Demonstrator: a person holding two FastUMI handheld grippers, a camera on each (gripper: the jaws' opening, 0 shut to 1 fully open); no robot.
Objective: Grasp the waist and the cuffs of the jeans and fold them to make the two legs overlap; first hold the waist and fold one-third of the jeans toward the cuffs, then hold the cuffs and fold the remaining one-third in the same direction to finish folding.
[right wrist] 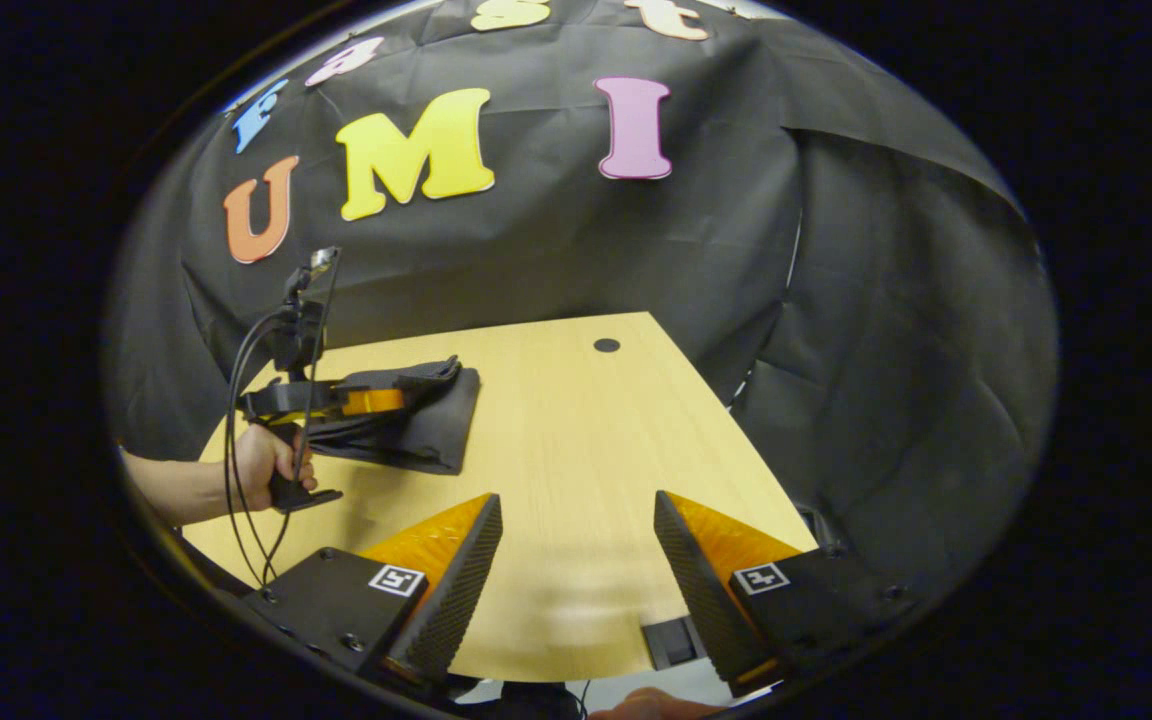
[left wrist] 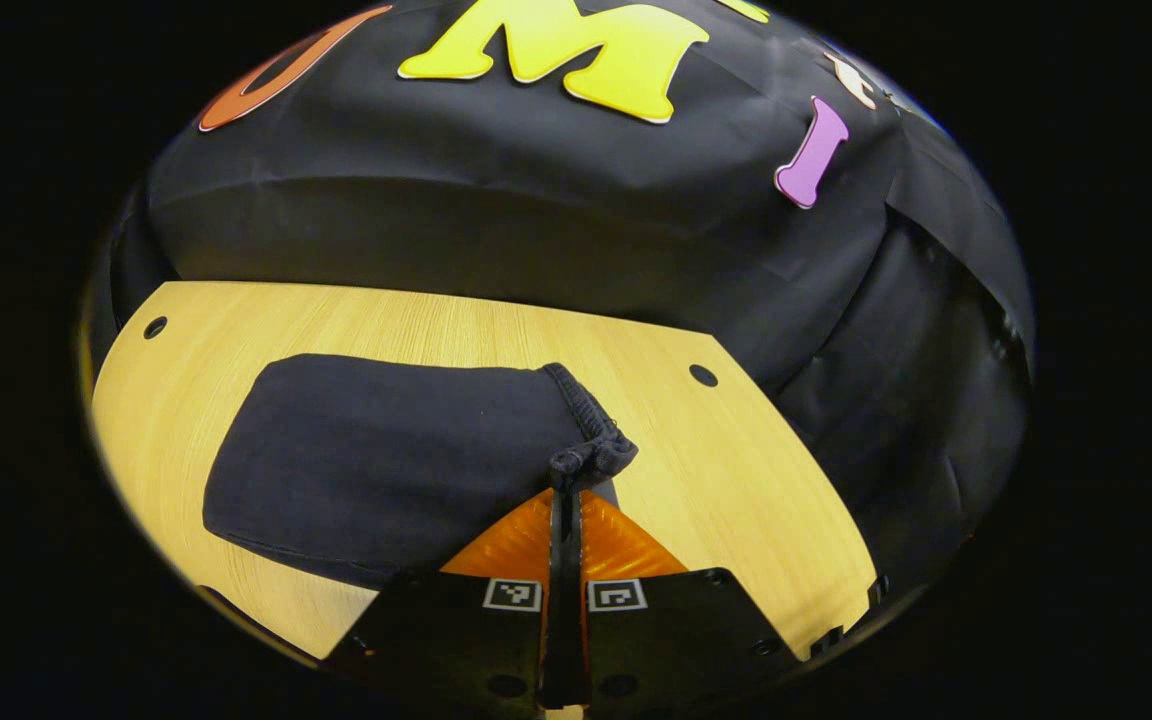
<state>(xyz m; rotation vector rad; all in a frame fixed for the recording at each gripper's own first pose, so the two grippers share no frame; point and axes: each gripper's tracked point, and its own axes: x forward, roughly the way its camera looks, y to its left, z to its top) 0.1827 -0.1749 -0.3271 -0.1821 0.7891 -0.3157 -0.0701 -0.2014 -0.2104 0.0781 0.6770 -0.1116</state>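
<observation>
Left gripper (left wrist: 566, 480): fingers closing together on a bunched edge of the jeans.
Jeans (left wrist: 386, 460): dark, folded, lying on the left part of the table (right wrist: 576, 440), near its far edge.
Right gripper (right wrist: 576, 560): fingers standing wide apart over bare tabletop, gripping nothing.
Hand (right wrist: 266, 465): holding the left gripper's handle.
Writing: small square markers (left wrist: 616, 595) on the fingers; no readable text.

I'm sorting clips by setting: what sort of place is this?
Likely a recording booth, not a home: black cloth wall, a bare wooden table holding only dark jeans, and a hand holding a cabled claw.
</observation>
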